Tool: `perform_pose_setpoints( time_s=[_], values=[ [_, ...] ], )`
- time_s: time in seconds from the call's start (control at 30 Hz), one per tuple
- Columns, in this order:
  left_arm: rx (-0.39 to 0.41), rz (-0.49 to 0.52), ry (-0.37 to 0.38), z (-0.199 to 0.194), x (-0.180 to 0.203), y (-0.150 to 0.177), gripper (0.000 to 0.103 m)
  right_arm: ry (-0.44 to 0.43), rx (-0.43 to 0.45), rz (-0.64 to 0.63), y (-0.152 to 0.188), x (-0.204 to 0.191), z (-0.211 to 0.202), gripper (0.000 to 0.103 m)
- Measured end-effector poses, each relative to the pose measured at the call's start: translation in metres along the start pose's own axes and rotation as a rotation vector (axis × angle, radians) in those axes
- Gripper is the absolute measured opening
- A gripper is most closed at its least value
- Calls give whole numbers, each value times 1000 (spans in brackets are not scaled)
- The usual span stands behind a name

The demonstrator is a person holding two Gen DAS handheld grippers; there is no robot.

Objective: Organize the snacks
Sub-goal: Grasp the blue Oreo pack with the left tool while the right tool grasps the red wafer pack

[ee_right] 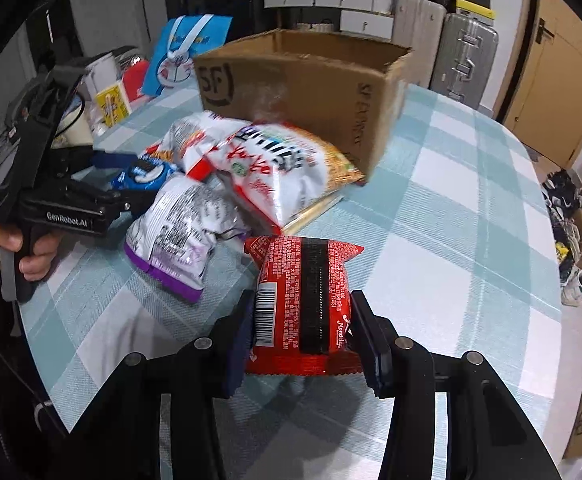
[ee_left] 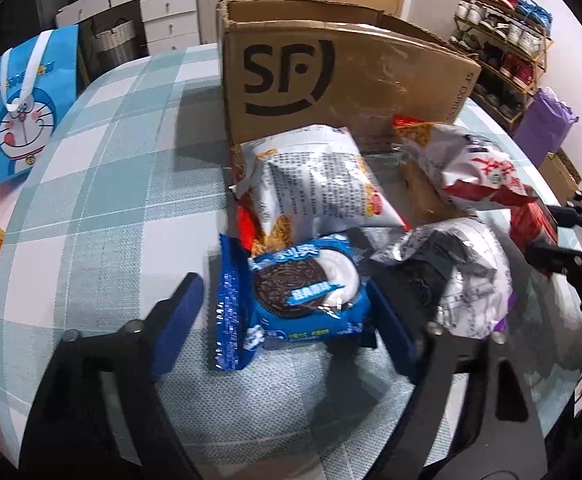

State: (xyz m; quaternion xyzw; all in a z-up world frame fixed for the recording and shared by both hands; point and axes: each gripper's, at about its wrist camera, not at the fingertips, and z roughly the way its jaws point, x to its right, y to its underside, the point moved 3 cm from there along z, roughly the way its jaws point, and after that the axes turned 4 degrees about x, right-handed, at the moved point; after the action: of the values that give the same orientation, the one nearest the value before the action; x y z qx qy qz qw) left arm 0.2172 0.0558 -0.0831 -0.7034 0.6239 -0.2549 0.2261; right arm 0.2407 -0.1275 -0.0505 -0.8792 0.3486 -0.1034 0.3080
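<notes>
My left gripper (ee_left: 287, 300) is open around a blue Oreo pack (ee_left: 291, 300) on the checked tablecloth; its right finger touches the pack, its left finger stands apart. My right gripper (ee_right: 301, 320) is shut on a red snack pack (ee_right: 303, 304), held just above the table. A white chip bag (ee_left: 315, 180), a red-and-white noodle bag (ee_right: 267, 164) and a silver-purple bag (ee_right: 179, 236) lie piled in front of an open SF cardboard box (ee_right: 307, 80). The left gripper also shows in the right wrist view (ee_right: 131, 184), and the right one in the left wrist view (ee_left: 563, 240).
A blue Doraemon tote bag (ee_left: 23, 104) stands at the table's far left, with yellow and red items (ee_right: 111, 104) beside it. Drawers and suitcases (ee_right: 463, 56) stand behind the table. A shoe rack (ee_left: 503, 40) stands at the right wall.
</notes>
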Motion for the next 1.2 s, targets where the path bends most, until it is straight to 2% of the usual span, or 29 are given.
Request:
perform_pose_setpoints(
  time_s=[0.1, 0.2, 0.57, 0.73, 1.0, 1.2],
  values=[
    [22, 21, 15, -5, 4, 0, 53, 7, 14, 10, -2, 3, -4, 47],
    [37, 25, 33, -10, 5, 0, 46, 7, 26, 16, -3, 5, -5, 47],
    [96, 8, 64, -34, 2, -7, 44, 29, 75, 58, -4, 19, -17, 47],
    [124, 3, 55, -46, 1, -12, 44, 47, 91, 88, -4, 32, -22, 47],
    [193, -22, 33, -70, -1, -23, 44, 56, 174, 141, -10, 43, -40, 47],
    [242, -45, 45, -86, -4, -30, 44, 44, 242, 161, -18, 42, -52, 47]
  ],
)
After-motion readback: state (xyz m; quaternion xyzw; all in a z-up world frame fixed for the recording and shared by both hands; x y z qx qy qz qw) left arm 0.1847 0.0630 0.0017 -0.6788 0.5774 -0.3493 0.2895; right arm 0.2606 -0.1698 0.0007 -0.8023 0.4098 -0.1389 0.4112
